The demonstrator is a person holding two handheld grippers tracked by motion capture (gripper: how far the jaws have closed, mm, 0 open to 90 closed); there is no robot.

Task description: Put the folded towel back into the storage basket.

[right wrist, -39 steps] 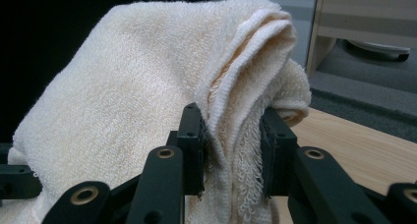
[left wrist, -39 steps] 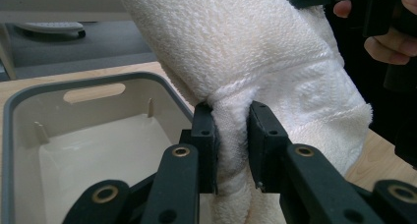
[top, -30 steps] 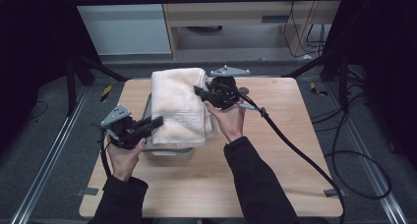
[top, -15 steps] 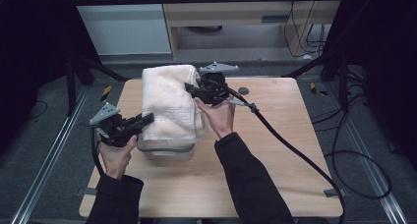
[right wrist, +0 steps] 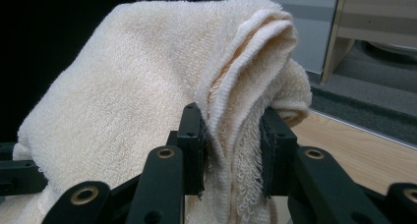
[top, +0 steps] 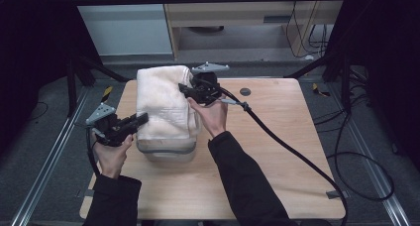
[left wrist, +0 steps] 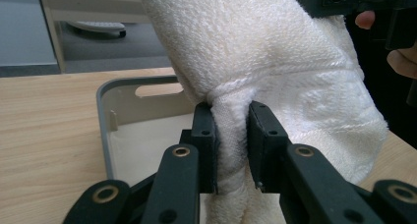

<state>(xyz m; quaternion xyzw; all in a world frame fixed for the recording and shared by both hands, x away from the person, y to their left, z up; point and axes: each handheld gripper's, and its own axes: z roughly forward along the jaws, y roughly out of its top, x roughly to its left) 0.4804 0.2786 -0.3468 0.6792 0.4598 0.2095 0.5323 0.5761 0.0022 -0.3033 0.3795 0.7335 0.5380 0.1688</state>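
Note:
A cream towel (top: 163, 104) hangs folded above a grey plastic bin (top: 166, 149) on the wooden table (top: 277, 151). My left gripper (top: 143, 119) is shut on the towel's near left edge; the left gripper view has its jaws pinching a bunched hem of the towel (left wrist: 231, 135) over the bin (left wrist: 105, 130). My right gripper (top: 184, 89) is shut on the towel's far right edge, and in the right gripper view several folded layers of the towel (right wrist: 231, 130) sit between its jaws. The towel is stretched between both grippers.
A thick black cable (top: 292, 146) trails from the right gripper across the table to the right. A small dark round hole (top: 244, 91) marks the tabletop behind it. Metal rails run along the floor on both sides, and a wooden cabinet (top: 237, 18) stands behind.
Both grippers have carried the towel leftward over the bin. The left hand moved out past the table's left edge, and the right hand shifted left toward the bin's far corner.

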